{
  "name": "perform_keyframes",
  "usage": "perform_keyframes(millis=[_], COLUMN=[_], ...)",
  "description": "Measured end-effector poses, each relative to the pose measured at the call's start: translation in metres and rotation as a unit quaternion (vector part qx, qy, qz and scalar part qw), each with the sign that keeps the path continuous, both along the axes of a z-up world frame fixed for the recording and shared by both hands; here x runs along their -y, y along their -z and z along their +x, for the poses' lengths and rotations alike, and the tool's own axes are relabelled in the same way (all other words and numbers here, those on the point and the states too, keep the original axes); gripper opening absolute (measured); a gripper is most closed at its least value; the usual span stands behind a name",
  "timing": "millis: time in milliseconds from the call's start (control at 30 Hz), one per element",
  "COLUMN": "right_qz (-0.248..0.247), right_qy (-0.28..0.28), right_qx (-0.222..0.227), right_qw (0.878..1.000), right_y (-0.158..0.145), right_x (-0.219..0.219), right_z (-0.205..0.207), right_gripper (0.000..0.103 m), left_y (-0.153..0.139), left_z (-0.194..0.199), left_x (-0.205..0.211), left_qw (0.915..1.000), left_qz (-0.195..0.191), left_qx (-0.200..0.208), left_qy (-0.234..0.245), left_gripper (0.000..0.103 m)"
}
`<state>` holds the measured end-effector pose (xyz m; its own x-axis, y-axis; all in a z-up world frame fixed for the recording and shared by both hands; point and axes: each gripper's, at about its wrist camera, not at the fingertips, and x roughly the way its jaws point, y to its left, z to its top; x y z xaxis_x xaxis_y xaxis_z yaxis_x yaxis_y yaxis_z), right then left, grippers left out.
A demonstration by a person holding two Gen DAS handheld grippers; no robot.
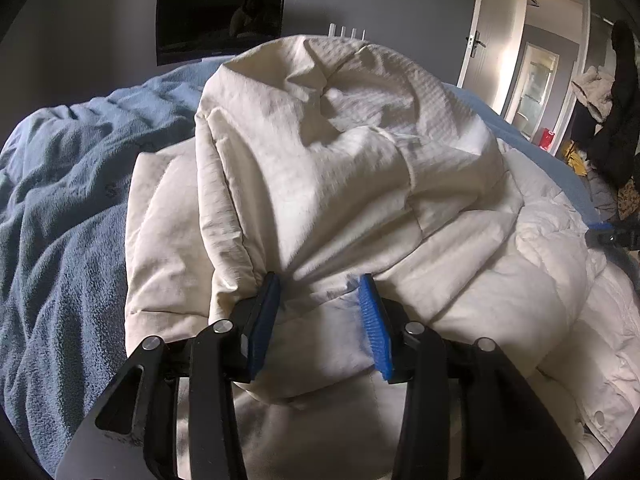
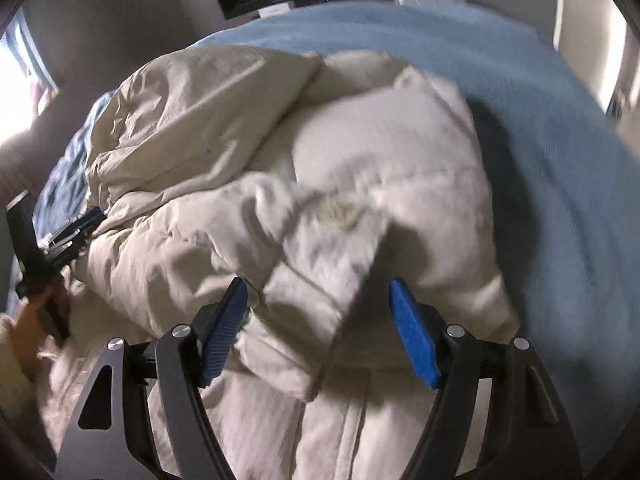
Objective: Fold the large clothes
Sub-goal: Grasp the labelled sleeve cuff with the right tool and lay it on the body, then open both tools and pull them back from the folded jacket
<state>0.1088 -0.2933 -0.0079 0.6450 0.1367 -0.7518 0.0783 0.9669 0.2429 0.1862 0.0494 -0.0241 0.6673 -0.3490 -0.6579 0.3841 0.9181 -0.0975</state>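
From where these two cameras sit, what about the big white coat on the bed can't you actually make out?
- Puffy white coat, left wrist view: its hem is cut off by the bottom edge, behind the left gripper.
- Right wrist view: motion blur smears the coat's seams; whether the right gripper pinches any fabric is unclear.
- Blue blanket: what lies beneath the coat is hidden.
- Dark wall screen: its picture is too dim.

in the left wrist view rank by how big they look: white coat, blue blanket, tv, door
1. white coat, though nearness inflates it
2. blue blanket
3. tv and door look about alike; not ranked.
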Motion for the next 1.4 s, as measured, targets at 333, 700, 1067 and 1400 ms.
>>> perform_keyframes(millis=[333, 700, 1067, 1400], right_qz=[-0.146, -0.084, -0.054, -0.08], right_qy=[-0.039, -0.01, 0.049, 0.078], right_qx=[0.095, 0.047, 0.059, 0.17], right_qw=[0.984, 0.995, 0.996, 0.979], right_y=[-0.021, 0.023, -0.005, -0.084], right_x=[-0.043, -0.02, -0.009, -0.038], right_z=[-0.011, 0.005, -0.033, -0.117], right_gripper=[0.012, 0.017, 0.074, 0.095], left_y=[-0.013, -0.005, -0.051, -0.112], left_z=[-0.013, -0.013, -0.062, -0.12], left_x=[0.021, 0.027, 0.031, -0.001], left_qw=[0.9992, 0.9982, 0.9955, 0.9954], left_qz=[0.032, 0.055, 0.076, 0.012], left_qx=[0.024, 0.02, 0.054, 0.07], left_qy=[0.005, 0.013, -0.019, -0.064], left_gripper=[0.067, 0.068, 0.096, 0.096])
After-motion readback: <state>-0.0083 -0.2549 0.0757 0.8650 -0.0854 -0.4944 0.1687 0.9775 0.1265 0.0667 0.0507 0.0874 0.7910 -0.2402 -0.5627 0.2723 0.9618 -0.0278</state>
